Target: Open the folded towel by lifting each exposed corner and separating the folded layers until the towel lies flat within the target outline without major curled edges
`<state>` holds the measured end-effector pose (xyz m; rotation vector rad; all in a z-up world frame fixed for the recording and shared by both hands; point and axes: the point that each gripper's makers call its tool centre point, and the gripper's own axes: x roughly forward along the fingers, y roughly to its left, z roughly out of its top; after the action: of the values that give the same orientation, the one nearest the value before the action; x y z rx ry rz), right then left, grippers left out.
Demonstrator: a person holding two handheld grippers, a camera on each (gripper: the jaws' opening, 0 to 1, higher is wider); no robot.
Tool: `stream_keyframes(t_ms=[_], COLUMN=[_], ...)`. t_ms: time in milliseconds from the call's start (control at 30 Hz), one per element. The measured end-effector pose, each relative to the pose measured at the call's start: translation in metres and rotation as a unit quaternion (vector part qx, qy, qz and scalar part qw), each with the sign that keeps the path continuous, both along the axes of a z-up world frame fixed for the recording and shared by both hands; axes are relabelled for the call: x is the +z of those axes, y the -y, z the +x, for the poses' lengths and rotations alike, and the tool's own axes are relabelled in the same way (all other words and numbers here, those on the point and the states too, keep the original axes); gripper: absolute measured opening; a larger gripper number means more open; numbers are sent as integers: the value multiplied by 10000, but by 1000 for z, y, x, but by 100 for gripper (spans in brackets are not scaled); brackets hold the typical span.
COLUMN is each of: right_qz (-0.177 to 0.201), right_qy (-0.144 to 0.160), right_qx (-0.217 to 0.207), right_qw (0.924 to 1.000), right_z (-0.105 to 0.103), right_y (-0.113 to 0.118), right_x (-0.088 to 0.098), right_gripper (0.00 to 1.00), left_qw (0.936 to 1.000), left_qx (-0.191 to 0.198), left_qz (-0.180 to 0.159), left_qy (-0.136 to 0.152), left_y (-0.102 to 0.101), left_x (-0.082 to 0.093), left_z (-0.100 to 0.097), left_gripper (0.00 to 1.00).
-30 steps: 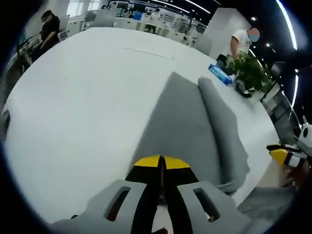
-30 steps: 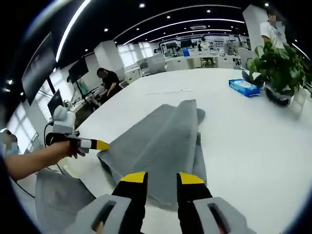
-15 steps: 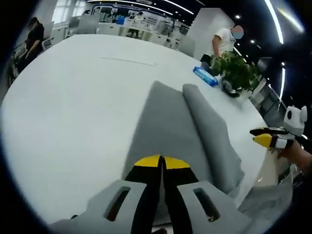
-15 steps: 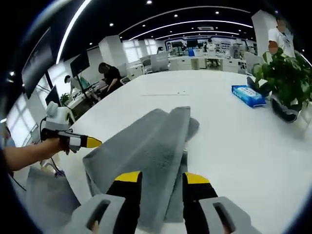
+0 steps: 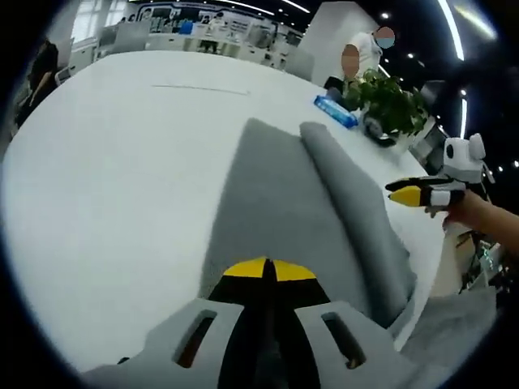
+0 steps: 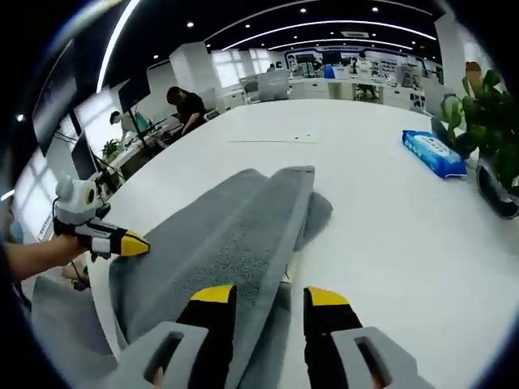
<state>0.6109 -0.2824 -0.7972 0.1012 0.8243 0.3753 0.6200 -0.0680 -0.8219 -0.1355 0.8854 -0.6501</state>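
The grey towel [image 6: 235, 235] lies still folded lengthwise near the desk [image 6: 389, 211] edge. The left gripper [image 5: 268, 271] is clenched on its near end; the right gripper [image 6: 263, 296] is released, straddling the upper fold. An uneven pull could drag the towel off the edge or curl its layers.

The grey towel [image 5: 300, 211] [image 6: 235, 235] lies folded lengthwise on the white table, its top layer overlapping.

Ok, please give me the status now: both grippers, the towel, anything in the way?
Left gripper shut, low over the near end of the towel. Right gripper open above it. Towel folded, long roll on top. Blue packet and plant well aside.
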Motion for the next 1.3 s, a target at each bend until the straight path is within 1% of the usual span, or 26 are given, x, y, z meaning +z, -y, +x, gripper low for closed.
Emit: stream_keyframes(t_ms=[67,167,267,400,433,500,567,667,867,933,1033,1300], right_qz=[96,125,195,123,139,270,224,190,215,412,321,123], right_qy=[-55,-144,-284,-223,-224,-414,-302,-264,-248,-381,-322,-165], right_qx=[14,44,97,132,126,108,157,210,236,114,124,92], right_qw=[9999,9998,9994,9996,9996,9987,9992,9993,9992,9984,9989,9997], right_z=[3,4,1,2,1,-2,-1,0,2,1,1,-7], right_y=[-3,-5,-10,-11,-11,-14,-15,-17,-17,-18,-15,-4], right_x=[-5,-10,-16,-18,-19,-23,-23,-25,-27,-27,-26,-15], right_gripper=[29,26,20,18,15,10,10,9,5,1,0,0], left_qw=[10000,10000,9999,9997,9997,9997,9998,9999,9998,9996,9996,9995], left_qx=[-18,-16,83,87,88,136,127,100,173,213,220,192], left_qz=[32,23,-62,-150,-165,-176,-113,-60,-91,-133,-128,264], left_qy=[-29,-21,-126,-145,-136,-126,-67,11,-71,-112,-87,44], left_y=[1,0,-1,0,-1,0,1,0,0,-1,0,0], left_x=[-4,-10,-11,-10,-10,-9,-9,-9,-9,-9,-8,-2], left_z=[-1,-1,1,-2,-2,-2,-2,-1,0,0,-1,-2], left_gripper=[0,0,0,0,0,0,0,0,0,0,0,0])
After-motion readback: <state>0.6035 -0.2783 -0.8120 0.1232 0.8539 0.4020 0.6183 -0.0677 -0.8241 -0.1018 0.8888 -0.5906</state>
